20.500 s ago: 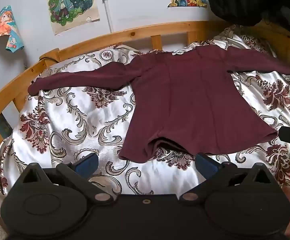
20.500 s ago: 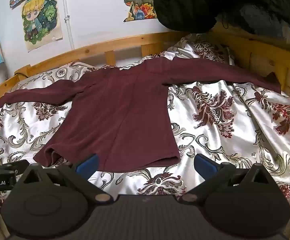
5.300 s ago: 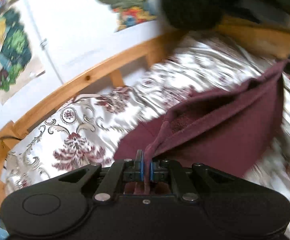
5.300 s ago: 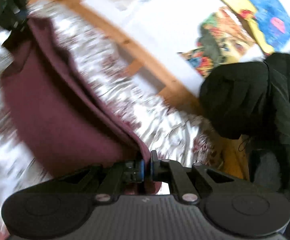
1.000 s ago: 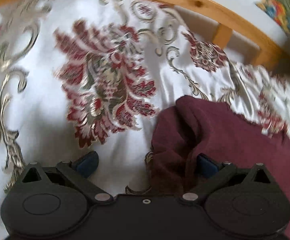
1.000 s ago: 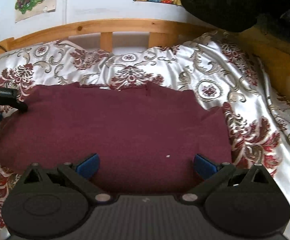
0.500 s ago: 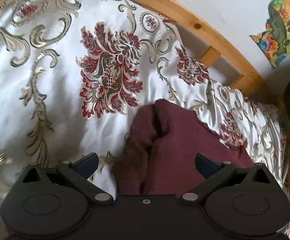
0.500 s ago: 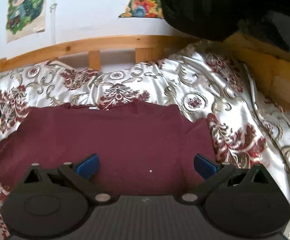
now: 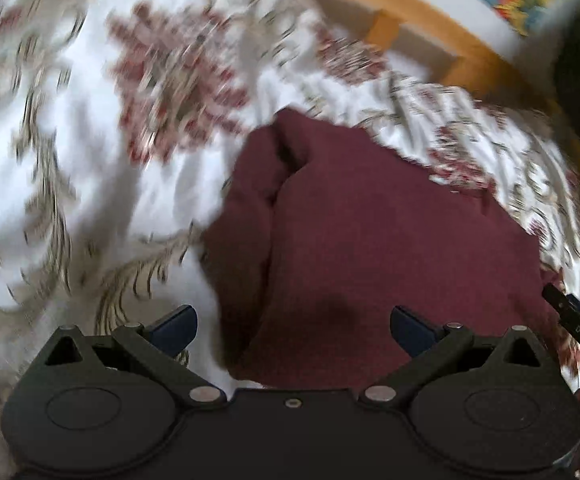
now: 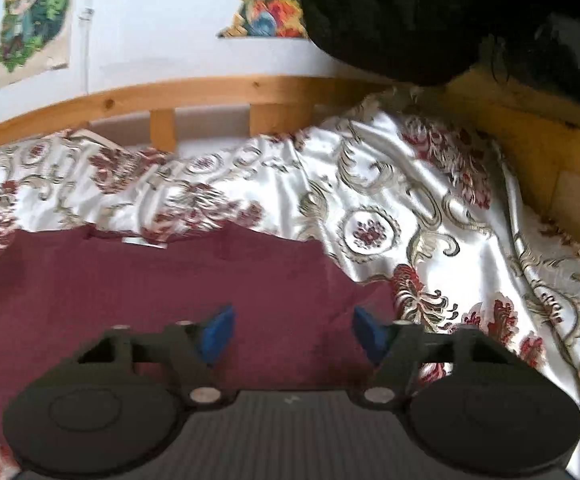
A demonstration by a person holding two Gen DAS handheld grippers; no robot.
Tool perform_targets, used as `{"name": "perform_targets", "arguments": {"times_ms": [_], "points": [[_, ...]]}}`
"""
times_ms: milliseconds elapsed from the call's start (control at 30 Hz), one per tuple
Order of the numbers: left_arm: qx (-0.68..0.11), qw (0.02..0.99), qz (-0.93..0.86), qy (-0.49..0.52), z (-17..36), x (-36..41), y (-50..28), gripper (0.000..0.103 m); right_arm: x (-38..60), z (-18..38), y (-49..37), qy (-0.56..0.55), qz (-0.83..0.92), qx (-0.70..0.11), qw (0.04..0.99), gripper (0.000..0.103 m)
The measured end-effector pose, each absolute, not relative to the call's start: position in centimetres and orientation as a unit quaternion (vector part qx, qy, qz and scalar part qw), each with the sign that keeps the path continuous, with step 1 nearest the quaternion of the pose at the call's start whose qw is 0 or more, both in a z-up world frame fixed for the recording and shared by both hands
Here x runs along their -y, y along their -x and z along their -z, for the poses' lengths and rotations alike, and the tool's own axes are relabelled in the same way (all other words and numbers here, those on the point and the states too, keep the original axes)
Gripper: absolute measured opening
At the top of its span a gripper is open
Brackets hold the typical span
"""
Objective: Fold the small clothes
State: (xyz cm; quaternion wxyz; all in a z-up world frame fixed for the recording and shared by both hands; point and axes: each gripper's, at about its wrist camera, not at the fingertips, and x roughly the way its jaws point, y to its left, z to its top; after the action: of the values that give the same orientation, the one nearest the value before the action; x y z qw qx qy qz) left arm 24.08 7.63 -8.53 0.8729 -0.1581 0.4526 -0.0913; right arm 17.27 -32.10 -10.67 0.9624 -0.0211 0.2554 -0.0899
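The maroon top (image 9: 378, 240) lies folded into a rough rectangle on the floral satin bedspread (image 9: 70, 152). It also fills the lower left of the right wrist view (image 10: 162, 292). My left gripper (image 9: 292, 326) is open and empty, over the garment's left end, where a fold bunches up. My right gripper (image 10: 292, 334) is open and empty, with its jaws partly drawn in, over the garment's right end. Part of the right gripper (image 9: 574, 320) shows at the right edge of the left wrist view.
A wooden bed rail (image 10: 210, 96) runs along the far side and the right side (image 10: 530, 148). A black garment (image 10: 390, 20) hangs at the upper right. Posters (image 10: 30, 12) are on the white wall. Bare bedspread (image 10: 450, 220) lies right of the top.
My left gripper has swung right, bringing more of the folded top into view; the picture is blurred by motion. My right gripper's jaws have drawn closer together and it has moved nearer the top's right end.
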Motion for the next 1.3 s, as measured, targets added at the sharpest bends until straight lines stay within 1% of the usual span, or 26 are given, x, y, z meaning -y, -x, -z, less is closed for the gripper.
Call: {"name": "perform_targets", "arguments": {"times_ms": [33, 100, 133, 167, 200, 233, 400, 600, 633, 667, 700, 733, 767, 833, 867, 900, 933, 967, 1000, 1167, 1300], "points": [[-0.459, 0.869, 0.091, 0.16, 8.9, -7.7, -24.5, 0.102, 32.8, 11.0, -18.0, 0.014, 0.095, -0.262, 0.96, 0.055], [-0.454, 0.874, 0.09, 0.147, 9.2, -7.3, -25.0, 0.102, 34.2, 11.8, -19.3, -0.007, 0.096, -0.272, 0.957, 0.051], [-0.448, 0.879, 0.088, 0.138, 9.2, -7.2, -25.1, 0.102, 34.6, 12.1, -19.8, -0.012, 0.093, -0.278, 0.956, 0.044], [-0.443, 0.883, 0.088, 0.128, 9.2, -7.1, -25.2, 0.102, 34.8, 12.5, -20.4, -0.008, 0.094, -0.283, 0.954, 0.027], [-0.44, 0.886, 0.091, 0.118, 9.2, -6.9, -25.4, 0.102, 34.8, 12.8, -20.8, -0.002, 0.093, -0.289, 0.953, 0.017], [-0.438, 0.887, 0.095, 0.11, 9.3, -6.8, -25.6, 0.102, 34.7, 13.0, -21.0, 0.001, 0.091, -0.291, 0.952, 0.004], [-0.427, 0.895, 0.087, 0.09, 9.8, -7.0, -26.4, 0.102, 34.4, 11.7, -20.2, 0.02, 0.112, -0.279, 0.954, 0.003], [-0.404, 0.908, 0.073, 0.084, 10.9, -8.2, -28.0, 0.102, 33.6, 12.5, -19.8, 0.042, 0.128, -0.3, 0.944, 0.004], [-0.4, 0.909, 0.077, 0.085, 11.1, -8.4, -28.3, 0.102, 33.4, 12.4, -19.5, 0.045, 0.132, -0.3, 0.944, 0.006], [-0.397, 0.91, 0.083, 0.088, 11.4, -8.6, -28.5, 0.102, 33.1, 12.1, -19.0, 0.046, 0.136, -0.297, 0.944, 0.015], [-0.393, 0.911, 0.088, 0.091, 11.5, -8.7, -28.6, 0.102, 32.9, 11.7, -18.5, 0.045, 0.138, -0.293, 0.945, 0.021], [-0.39, 0.912, 0.093, 0.092, 11.6, -8.7, -28.8, 0.102, 32.5, 11.2, -17.8, 0.041, 0.139, -0.287, 0.947, 0.042], [-0.387, 0.912, 0.097, 0.092, 11.7, -8.7, -29.0, 0.102, 32.1, 10.7, -17.1, 0.035, 0.136, -0.281, 0.949, 0.057], [-0.385, 0.913, 0.1, 0.097, 11.8, -8.7, -29.1, 0.102, 30.8, 9.9, -15.7, 0.026, 0.129, -0.273, 0.953, 0.061], [-0.385, 0.912, 0.1, 0.098, 11.8, -8.7, -29.1, 0.102, 30.0, 9.6, -15.1, 0.022, 0.124, -0.271, 0.954, 0.065], [-0.385, 0.912, 0.1, 0.098, 11.8, -8.6, -29.1, 0.102, 29.1, 9.3, -14.6, 0.017, 0.123, -0.267, 0.956, 0.069], [-0.386, 0.912, 0.1, 0.098, 11.7, -8.6, -29.2, 0.102, 28.3, 9.1, -14.1, 0.011, 0.119, -0.263, 0.957, 0.078], [-0.386, 0.911, 0.101, 0.1, 11.7, -8.6, -29.1, 0.102, 27.3, 9.1, -13.6, 0.009, 0.113, -0.258, 0.96, 0.082], [-0.388, 0.91, 0.102, 0.102, 11.7, -8.6, -29.1, 0.102, 26.3, 9.0, -13.3, 0.015, 0.102, -0.255, 0.961, 0.084], [-0.396, 0.907, 0.101, 0.106, 11.6, -8.4, -28.6, 0.102, 22.2, 10.3, -12.5, 0.058, 0.046, -0.257, 0.964, 0.099], [-0.398, 0.907, 0.105, 0.092, 11.7, -7.8, -28.2, 0.102, 20.6, 11.8, -13.2, 0.087, 0.022, -0.268, 0.959, 0.1]]}}
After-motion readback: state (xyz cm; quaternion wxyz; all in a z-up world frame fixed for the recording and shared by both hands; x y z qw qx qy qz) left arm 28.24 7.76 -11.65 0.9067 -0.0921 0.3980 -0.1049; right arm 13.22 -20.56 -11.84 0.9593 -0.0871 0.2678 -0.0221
